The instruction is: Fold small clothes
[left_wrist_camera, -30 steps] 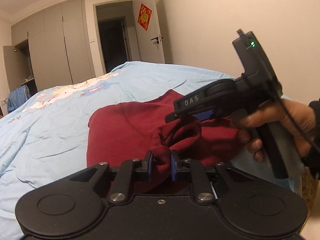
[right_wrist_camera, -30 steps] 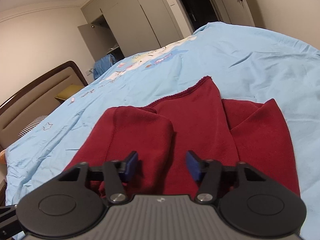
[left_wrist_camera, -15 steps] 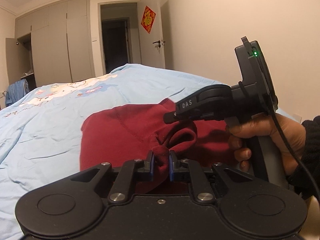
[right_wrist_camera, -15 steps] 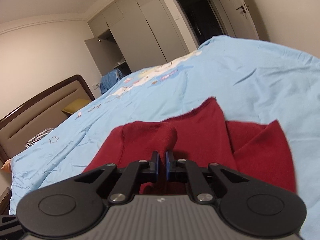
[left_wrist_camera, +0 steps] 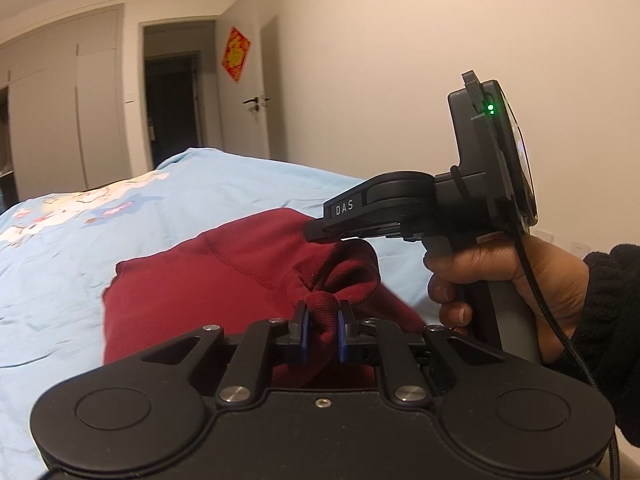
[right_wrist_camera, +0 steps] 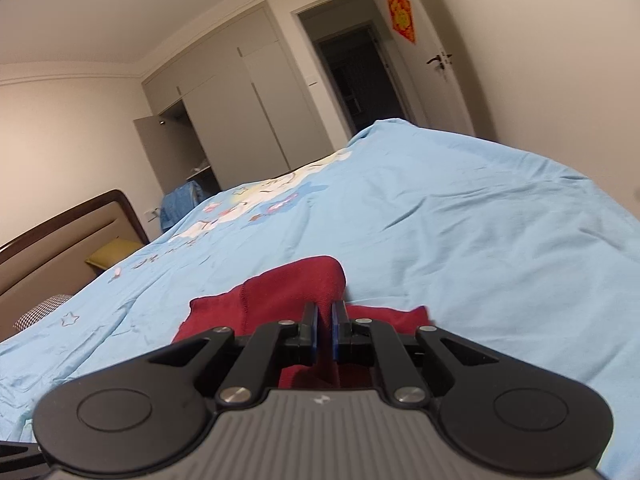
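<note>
Mid-fold: your left claw (left_wrist_camera: 321, 330) and right claw (right_wrist_camera: 325, 332) both pinch the red garment (left_wrist_camera: 208, 276); carry its lifted edge toward 12 o'clock over the bed (right_wrist_camera: 480, 220).

Bed (right_wrist_camera: 480, 216) under a light blue cover (left_wrist_camera: 60, 264) — creased, cartoon print toward the far end. Dark red garment (left_wrist_camera: 192, 284) lies directly on it near the front edge, partly bunched — one side raised.

We read "DAS" in white letters on the right gripper (left_wrist_camera: 320, 236), near the right of the left wrist view. On the far door hangs a red diamond sign (left_wrist_camera: 235, 54); its gold character is too blurred to read.
</note>
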A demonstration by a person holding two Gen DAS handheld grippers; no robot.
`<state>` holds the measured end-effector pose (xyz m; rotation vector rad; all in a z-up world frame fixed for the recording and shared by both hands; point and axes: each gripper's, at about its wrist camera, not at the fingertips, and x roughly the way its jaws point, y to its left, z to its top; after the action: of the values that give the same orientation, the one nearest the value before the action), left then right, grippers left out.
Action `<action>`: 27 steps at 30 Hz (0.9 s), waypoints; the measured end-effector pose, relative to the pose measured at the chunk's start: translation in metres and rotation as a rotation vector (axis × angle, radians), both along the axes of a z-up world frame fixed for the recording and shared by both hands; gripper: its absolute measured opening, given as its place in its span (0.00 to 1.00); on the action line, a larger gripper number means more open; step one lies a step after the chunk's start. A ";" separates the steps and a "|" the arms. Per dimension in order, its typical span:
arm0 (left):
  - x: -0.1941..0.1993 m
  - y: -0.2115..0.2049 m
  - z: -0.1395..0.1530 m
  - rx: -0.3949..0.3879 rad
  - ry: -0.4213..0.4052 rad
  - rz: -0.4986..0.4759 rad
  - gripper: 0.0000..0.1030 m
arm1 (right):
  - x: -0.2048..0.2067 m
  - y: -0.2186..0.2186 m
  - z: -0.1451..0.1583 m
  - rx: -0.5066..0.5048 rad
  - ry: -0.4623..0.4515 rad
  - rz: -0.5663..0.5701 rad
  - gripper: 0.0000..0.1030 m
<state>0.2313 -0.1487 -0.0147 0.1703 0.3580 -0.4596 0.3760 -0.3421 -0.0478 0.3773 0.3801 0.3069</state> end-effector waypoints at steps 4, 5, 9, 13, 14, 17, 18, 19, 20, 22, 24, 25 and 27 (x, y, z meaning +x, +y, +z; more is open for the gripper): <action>0.007 -0.009 -0.002 -0.002 0.009 -0.025 0.13 | -0.002 -0.014 -0.006 0.011 0.014 -0.038 0.08; 0.010 -0.011 -0.002 -0.005 0.012 -0.030 0.13 | -0.003 -0.016 -0.007 0.013 0.017 -0.045 0.08; 0.016 -0.015 -0.006 -0.006 0.027 -0.046 0.13 | -0.004 -0.023 -0.012 0.014 0.027 -0.070 0.08; 0.028 -0.016 -0.010 -0.008 0.044 -0.056 0.13 | -0.003 -0.022 -0.019 0.002 0.043 -0.088 0.08; 0.033 -0.017 -0.008 -0.011 0.047 -0.055 0.14 | -0.003 -0.022 -0.020 -0.001 0.047 -0.089 0.08; 0.041 -0.015 -0.007 -0.019 0.060 -0.050 0.16 | -0.003 -0.018 -0.021 -0.031 0.048 -0.093 0.08; 0.045 -0.015 -0.005 -0.021 0.063 -0.047 0.17 | -0.003 -0.015 -0.021 -0.045 0.045 -0.093 0.08; 0.046 -0.015 -0.005 -0.024 0.064 -0.046 0.18 | -0.003 -0.014 -0.019 -0.059 0.040 -0.093 0.08; 0.047 -0.014 -0.004 -0.030 0.067 -0.046 0.20 | -0.003 -0.012 -0.018 -0.070 0.035 -0.092 0.08; 0.050 -0.012 -0.002 -0.050 0.073 -0.041 0.23 | -0.005 -0.010 -0.016 -0.088 0.028 -0.090 0.08; 0.052 -0.008 0.001 -0.073 0.082 -0.042 0.32 | -0.005 -0.010 -0.016 -0.102 0.026 -0.091 0.09; 0.053 -0.005 0.003 -0.086 0.083 -0.039 0.35 | -0.005 -0.009 -0.016 -0.108 0.026 -0.093 0.09; 0.053 0.001 0.008 -0.107 0.079 -0.026 0.50 | -0.006 -0.009 -0.016 -0.123 0.033 -0.109 0.15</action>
<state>0.2840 -0.1481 -0.0071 0.0534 0.4084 -0.5113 0.3697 -0.3508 -0.0635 0.2817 0.4072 0.1698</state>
